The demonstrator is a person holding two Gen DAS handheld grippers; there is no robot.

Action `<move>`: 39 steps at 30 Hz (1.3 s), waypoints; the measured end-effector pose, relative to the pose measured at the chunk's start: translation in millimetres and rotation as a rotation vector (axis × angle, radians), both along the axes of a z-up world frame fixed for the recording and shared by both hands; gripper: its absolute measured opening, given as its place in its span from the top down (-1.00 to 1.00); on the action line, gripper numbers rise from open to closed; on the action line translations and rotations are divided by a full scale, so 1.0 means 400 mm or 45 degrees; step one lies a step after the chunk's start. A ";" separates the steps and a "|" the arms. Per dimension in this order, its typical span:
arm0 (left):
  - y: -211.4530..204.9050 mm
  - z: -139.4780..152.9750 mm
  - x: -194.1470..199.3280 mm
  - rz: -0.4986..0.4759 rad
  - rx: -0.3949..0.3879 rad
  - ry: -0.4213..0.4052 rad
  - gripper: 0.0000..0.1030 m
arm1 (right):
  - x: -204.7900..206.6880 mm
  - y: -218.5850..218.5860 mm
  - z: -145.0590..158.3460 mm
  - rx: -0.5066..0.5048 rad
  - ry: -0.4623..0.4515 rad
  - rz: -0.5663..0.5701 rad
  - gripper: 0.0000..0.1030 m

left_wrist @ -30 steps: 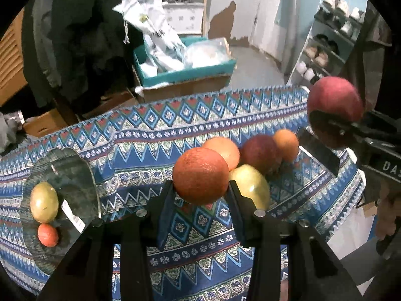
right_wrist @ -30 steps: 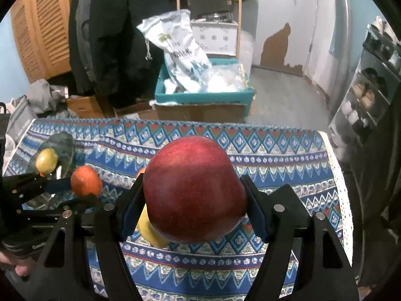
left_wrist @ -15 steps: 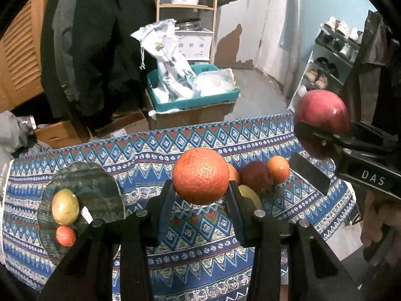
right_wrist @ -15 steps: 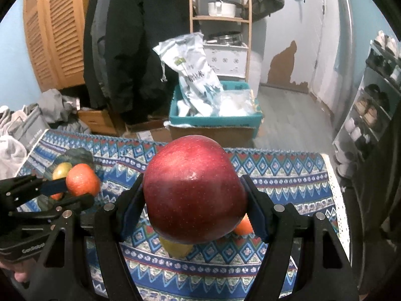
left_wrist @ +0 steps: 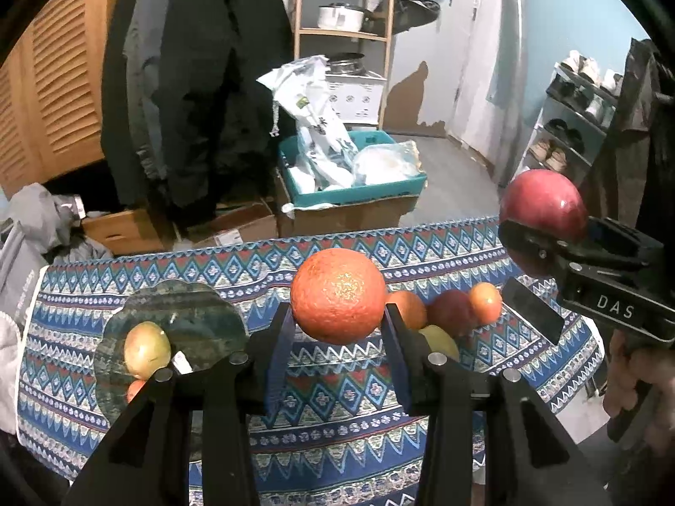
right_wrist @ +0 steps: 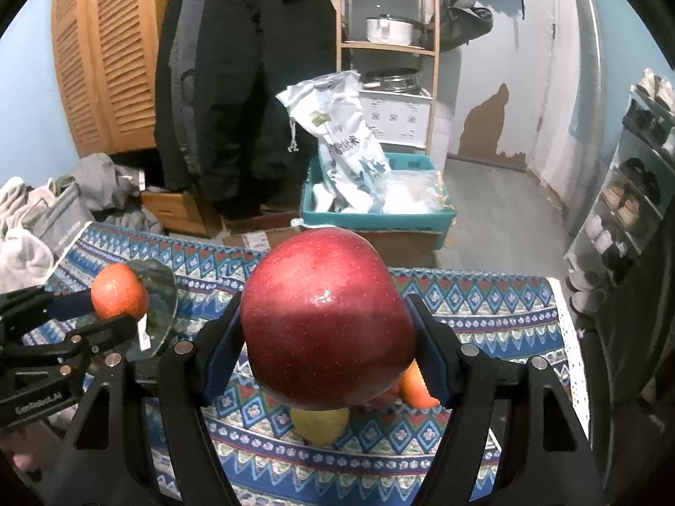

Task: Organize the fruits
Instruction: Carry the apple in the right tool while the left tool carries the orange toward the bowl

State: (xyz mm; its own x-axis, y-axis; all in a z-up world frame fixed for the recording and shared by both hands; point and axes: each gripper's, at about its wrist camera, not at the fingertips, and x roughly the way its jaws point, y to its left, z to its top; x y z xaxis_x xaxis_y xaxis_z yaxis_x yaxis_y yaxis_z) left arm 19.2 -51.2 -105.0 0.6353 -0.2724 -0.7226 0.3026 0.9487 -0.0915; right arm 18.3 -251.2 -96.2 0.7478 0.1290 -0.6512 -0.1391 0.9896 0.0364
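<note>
- While the left gripper (left_wrist: 337, 329) clamps an orange (left_wrist: 337, 295), a glass plate (left_wrist: 202, 316) lies left of it.
- Right of the orange, the right gripper (right_wrist: 327, 362) grips a red apple (right_wrist: 327, 320) above a fruit pile (left_wrist: 447, 316).

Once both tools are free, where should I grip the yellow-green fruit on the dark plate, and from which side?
Grip the yellow-green fruit across its narrower middle, coming from above. It lies on the dark plate with a small red fruit close against its near side, so a low approach would probably bump that.

Fruit hidden behind what I carry

My red apple (right_wrist: 327, 320) covers most of the yellow fruit (right_wrist: 319, 426) and orange fruit (right_wrist: 415, 388) on the bench beneath it.
</note>
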 end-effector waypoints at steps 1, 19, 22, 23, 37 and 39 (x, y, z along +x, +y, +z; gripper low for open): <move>0.007 0.000 0.000 0.008 0.000 -0.001 0.17 | 0.003 0.008 0.001 -0.001 0.001 0.007 -0.41; 0.158 -0.014 0.011 0.153 -0.031 0.023 0.17 | 0.043 0.167 0.006 -0.018 0.011 0.140 -0.41; 0.180 -0.022 0.017 0.172 -0.036 0.032 0.18 | 0.056 0.196 0.000 -0.015 0.021 0.163 -0.41; 0.186 -0.025 0.018 0.176 -0.036 0.036 0.18 | 0.060 0.207 -0.002 -0.014 0.023 0.171 -0.41; 0.309 -0.090 0.036 0.312 -0.007 0.094 0.17 | 0.113 0.371 -0.061 -0.029 0.084 0.307 -0.41; 0.326 -0.104 0.040 0.333 -0.001 0.112 0.18 | 0.122 0.395 -0.075 -0.029 0.104 0.324 -0.42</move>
